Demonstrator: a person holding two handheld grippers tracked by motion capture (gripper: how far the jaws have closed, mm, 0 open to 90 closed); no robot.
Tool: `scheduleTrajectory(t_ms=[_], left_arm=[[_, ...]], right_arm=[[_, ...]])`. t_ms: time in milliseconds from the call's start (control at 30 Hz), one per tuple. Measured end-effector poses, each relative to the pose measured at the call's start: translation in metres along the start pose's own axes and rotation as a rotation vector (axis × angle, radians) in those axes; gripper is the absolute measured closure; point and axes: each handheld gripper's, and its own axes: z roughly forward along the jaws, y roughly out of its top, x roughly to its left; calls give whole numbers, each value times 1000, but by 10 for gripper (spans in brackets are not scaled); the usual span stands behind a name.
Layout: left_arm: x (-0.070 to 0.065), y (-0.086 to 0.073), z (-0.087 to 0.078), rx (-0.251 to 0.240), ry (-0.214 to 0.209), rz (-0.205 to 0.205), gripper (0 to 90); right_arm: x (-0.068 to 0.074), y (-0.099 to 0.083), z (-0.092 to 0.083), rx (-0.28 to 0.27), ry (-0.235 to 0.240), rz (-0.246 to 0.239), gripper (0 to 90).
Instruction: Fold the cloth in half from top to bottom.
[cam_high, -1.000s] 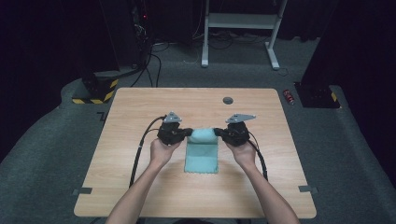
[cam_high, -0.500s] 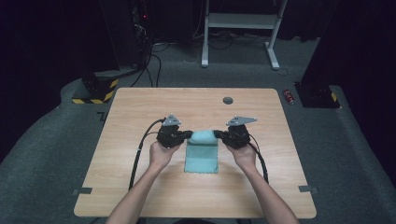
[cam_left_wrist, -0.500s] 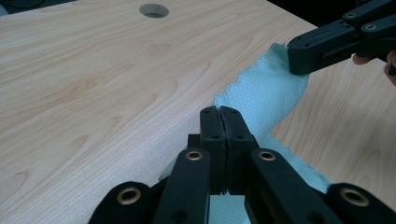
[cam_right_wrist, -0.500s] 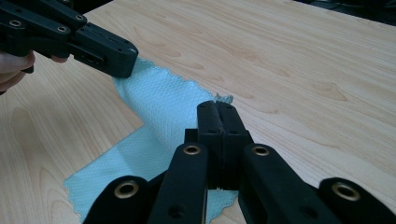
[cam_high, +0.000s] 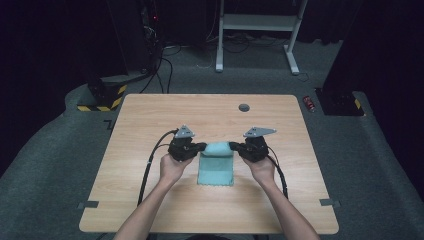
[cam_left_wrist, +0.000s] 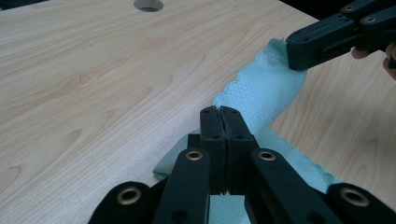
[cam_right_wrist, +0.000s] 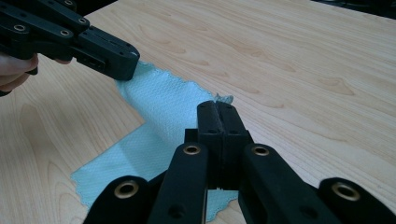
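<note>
A teal cloth (cam_high: 216, 169) lies in the middle of the wooden table (cam_high: 150, 120). Its far edge is raised off the wood and held at both corners. My left gripper (cam_high: 204, 146) is shut on the far left corner, and my right gripper (cam_high: 231, 146) is shut on the far right corner. In the left gripper view the closed jaws (cam_left_wrist: 219, 110) pinch the cloth (cam_left_wrist: 266, 93), with the right gripper (cam_left_wrist: 293, 52) farther off on the other corner. The right gripper view has its jaws (cam_right_wrist: 217, 105) clamped on the cloth (cam_right_wrist: 163, 103), and the left gripper (cam_right_wrist: 130, 65) across from it.
A round cable hole (cam_high: 244, 107) sits near the table's far edge, also seen in the left gripper view (cam_left_wrist: 148, 4). Bare wood surrounds the cloth. On the floor beyond are a red item (cam_high: 311, 103), a yellow-black striped base (cam_high: 100, 100) and a white frame (cam_high: 257, 22).
</note>
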Motion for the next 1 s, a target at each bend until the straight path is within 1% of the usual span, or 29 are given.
scheduleTrajectory(t_ms=[100, 400, 500, 667, 700, 867, 900, 1000], left_arm=[[0, 0, -1, 1, -1, 7, 889], [-1, -5, -2, 0, -7, 2, 889], [-1, -7, -2, -1, -9, -6, 889], [-3, -9, -2, 0, -10, -3, 889], [-3, -9, -1, 2, -9, 3, 889], [-4, -13, -1, 2, -9, -4, 889], [-4, -13, -2, 2, -9, -1, 889], [-5, -13, -1, 2, -8, -1, 889]], right_arm=[[1, -2, 0, 5, 1, -1, 900], [3, -4, 0, 9, 9, -13, 900], [4, -6, 0, 12, 14, -13, 900], [5, -8, 0, 12, 15, -17, 900], [5, -9, -1, 12, 15, -15, 900], [6, -10, -1, 16, 19, -14, 900], [7, -10, 0, 16, 19, -21, 900], [7, -11, -1, 19, 19, -15, 900]])
